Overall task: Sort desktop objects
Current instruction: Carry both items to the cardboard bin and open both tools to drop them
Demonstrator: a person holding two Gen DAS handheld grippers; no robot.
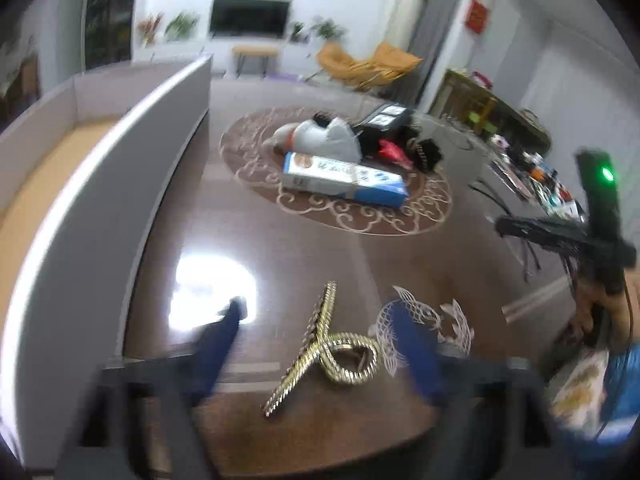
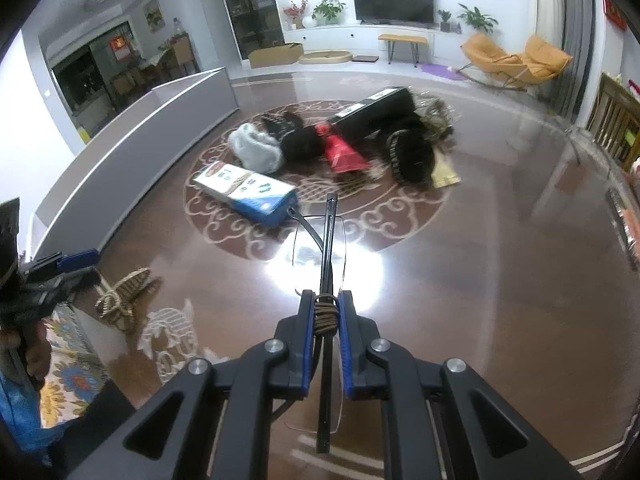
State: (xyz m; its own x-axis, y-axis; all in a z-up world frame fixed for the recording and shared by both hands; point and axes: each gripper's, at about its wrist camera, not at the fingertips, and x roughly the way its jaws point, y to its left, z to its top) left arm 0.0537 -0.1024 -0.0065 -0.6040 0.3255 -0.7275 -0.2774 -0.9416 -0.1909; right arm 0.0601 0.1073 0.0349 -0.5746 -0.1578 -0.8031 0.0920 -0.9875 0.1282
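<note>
Left wrist view first: the left gripper (image 1: pixel 320 344) has its blue fingers (image 1: pixel 218 344) spread wide, and the gold hair claw (image 1: pixel 328 352) lies on the dark worktop (image 1: pixel 280 248) between them, touched by neither pad. Just beside the claw, a white fish motif (image 1: pixel 424 320) is inlaid in the surface (partly hidden by the right-hand finger). To the left runs a long grey-walled box (image 1: pixel 100 184).

Over to the right wrist view: the right gripper (image 2: pixel 325 320) is clenched hard on a pair of glasses (image 2: pixel 326 236), pinching the folded black temples where a brown cord is wound round them. The clear lenses hang off the worktop, over the bright glare of a lamp.

Further out on the round scroll pattern sits the pile waiting to be sorted: a blue-and-white carton (image 2: pixel 250 192), a grey fluffy item (image 2: pixel 256 148), a red pouch (image 2: pixel 342 152), a black folder (image 2: pixel 376 116) and dark hair pieces (image 2: pixel 414 158). At the far left edge, a person's hand (image 2: pixel 24 344) holds the other gripper.
</note>
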